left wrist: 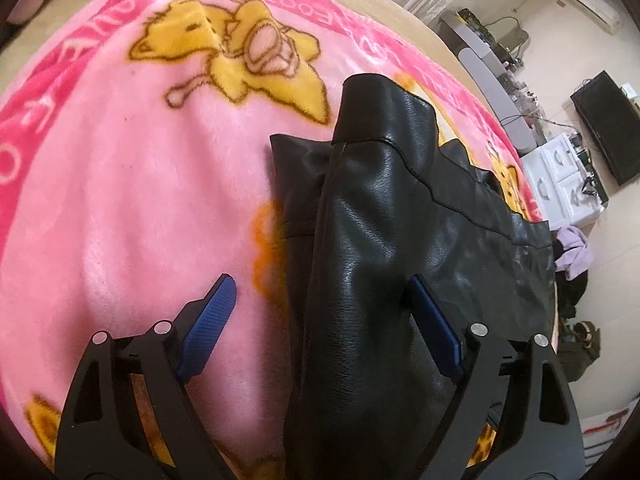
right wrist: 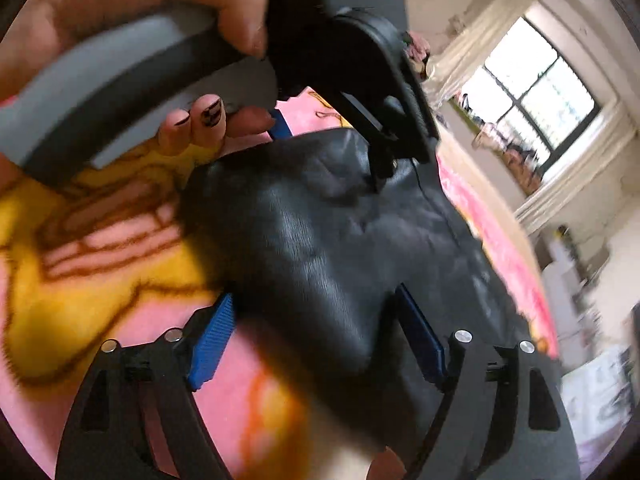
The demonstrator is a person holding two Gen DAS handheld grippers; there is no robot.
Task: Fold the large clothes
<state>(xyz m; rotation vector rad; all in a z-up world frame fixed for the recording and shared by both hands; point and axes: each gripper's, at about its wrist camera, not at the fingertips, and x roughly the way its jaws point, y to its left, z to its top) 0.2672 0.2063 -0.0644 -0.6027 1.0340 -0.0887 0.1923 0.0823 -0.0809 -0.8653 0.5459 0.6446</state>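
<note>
with the black leather garment [left wrist: 380, 208] lying half-folded across the centre and right of the frame on the pink blanket [left wrist: 120, 200], both the left gripper [left wrist: 320, 296] and the right gripper [right wrist: 316, 308] are hanging open over it, gripping nothing, so the next fold seems to be calling for a fresh grip on an edge.

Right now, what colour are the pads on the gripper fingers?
Blue, on the left gripper's pads; clearest in the left wrist view.

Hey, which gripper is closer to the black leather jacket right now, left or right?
Too close to call. The left gripper straddles the black leather jacket, jaws open over its folded edge. The right gripper also straddles it with open jaws, beside the hand holding the left gripper.
</note>
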